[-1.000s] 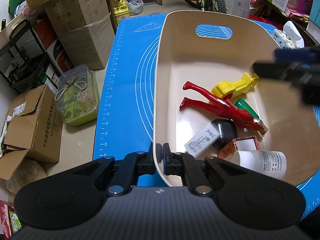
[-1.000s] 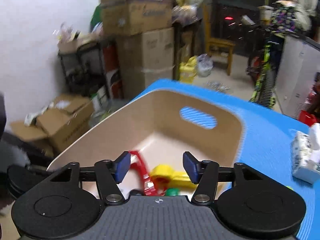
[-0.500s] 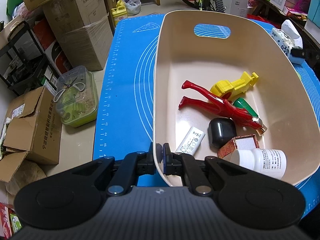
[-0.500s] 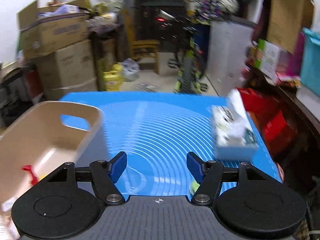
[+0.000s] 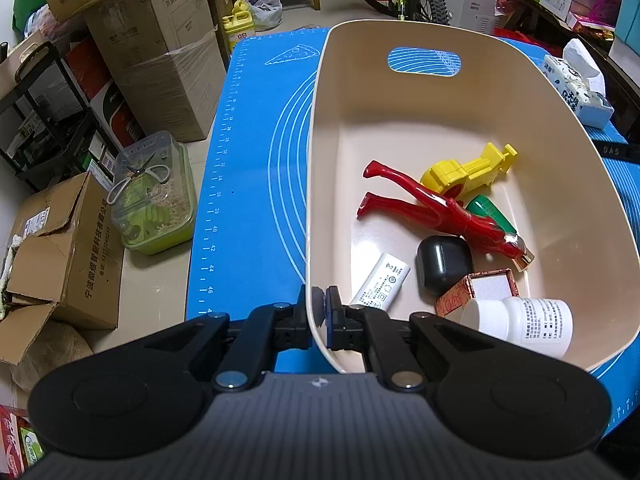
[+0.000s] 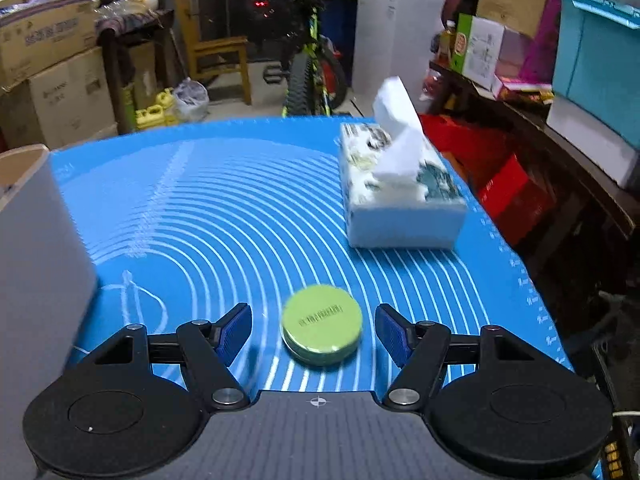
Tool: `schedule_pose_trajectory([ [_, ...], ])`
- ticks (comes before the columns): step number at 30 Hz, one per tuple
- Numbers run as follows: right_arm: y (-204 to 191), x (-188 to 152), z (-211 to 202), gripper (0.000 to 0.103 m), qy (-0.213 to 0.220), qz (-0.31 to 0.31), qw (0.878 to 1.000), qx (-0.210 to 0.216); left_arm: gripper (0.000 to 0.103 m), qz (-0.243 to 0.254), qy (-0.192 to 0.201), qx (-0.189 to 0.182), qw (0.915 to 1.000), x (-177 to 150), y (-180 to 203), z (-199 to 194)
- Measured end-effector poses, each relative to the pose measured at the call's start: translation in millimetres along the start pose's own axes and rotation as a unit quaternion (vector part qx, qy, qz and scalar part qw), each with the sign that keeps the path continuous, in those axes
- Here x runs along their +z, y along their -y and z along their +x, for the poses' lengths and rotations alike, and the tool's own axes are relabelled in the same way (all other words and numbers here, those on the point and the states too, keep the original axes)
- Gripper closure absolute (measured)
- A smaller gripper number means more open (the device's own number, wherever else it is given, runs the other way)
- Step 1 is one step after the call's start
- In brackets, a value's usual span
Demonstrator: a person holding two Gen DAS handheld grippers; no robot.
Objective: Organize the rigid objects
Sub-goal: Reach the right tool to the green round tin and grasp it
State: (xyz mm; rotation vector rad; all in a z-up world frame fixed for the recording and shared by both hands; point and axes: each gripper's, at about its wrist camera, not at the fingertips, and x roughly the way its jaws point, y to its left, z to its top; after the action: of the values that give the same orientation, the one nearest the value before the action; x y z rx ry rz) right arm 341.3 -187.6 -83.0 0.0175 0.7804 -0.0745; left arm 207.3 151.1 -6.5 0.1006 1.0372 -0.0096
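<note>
The left gripper (image 5: 319,308) was pinched on the near wall of the bin (image 5: 592,216), one finger outside and one inside the rim, apparently to keep the bin from sliding on the blue mat (image 5: 256,168) while items went in. The bin sat on the mat's left part and already held a red figure (image 5: 432,208), a yellow toy (image 5: 468,170), a green piece (image 5: 490,216) partly under the figure, a black case (image 5: 442,266), a white charger (image 5: 380,282), a small red box (image 5: 486,290) and a white bottle (image 5: 528,322), all lying loose toward the near end, as dropped things would settle.

The right gripper (image 6: 316,336) hung low over the mat with its fingers spread wide, the green tin (image 6: 322,330) lying flat between them and touched by neither pad. The spread looked set to clear the tin's width, so the likely step in hand was closing on its sides. It seemed the last loose rigid item on the mat; the tissue pack (image 6: 400,196) stood farther off, soft and probably not part of the sorting. The bin's outer wall (image 6: 40,240) showed at the left of the right view, near enough for a short carry. The tin's smooth, shallow rim could slip if pinched too high.
</note>
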Motion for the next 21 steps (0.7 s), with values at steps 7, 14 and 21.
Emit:
schedule_pose_trajectory([
  [7, 6.9, -8.5, 14.1, 0.033, -0.003, 0.020, 1.000, -0.011, 0.095, -0.001, 0.001, 0.000, 1.0000, 0.1, -0.2, 0.1],
  [14, 4.3, -9.0, 11.7, 0.049, 0.006, 0.017, 1.000, -0.005, 0.095, -0.001, -0.001, -0.001, 1.0000, -0.4, -2.1, -0.6],
  [21, 4.5, 10.4, -26.3, 0.049, 0.041, 0.022, 0.999, 0.004, 0.095, -0.009, 0.002, -0.002, 1.0000, -0.5, -2.7, -0.6],
])
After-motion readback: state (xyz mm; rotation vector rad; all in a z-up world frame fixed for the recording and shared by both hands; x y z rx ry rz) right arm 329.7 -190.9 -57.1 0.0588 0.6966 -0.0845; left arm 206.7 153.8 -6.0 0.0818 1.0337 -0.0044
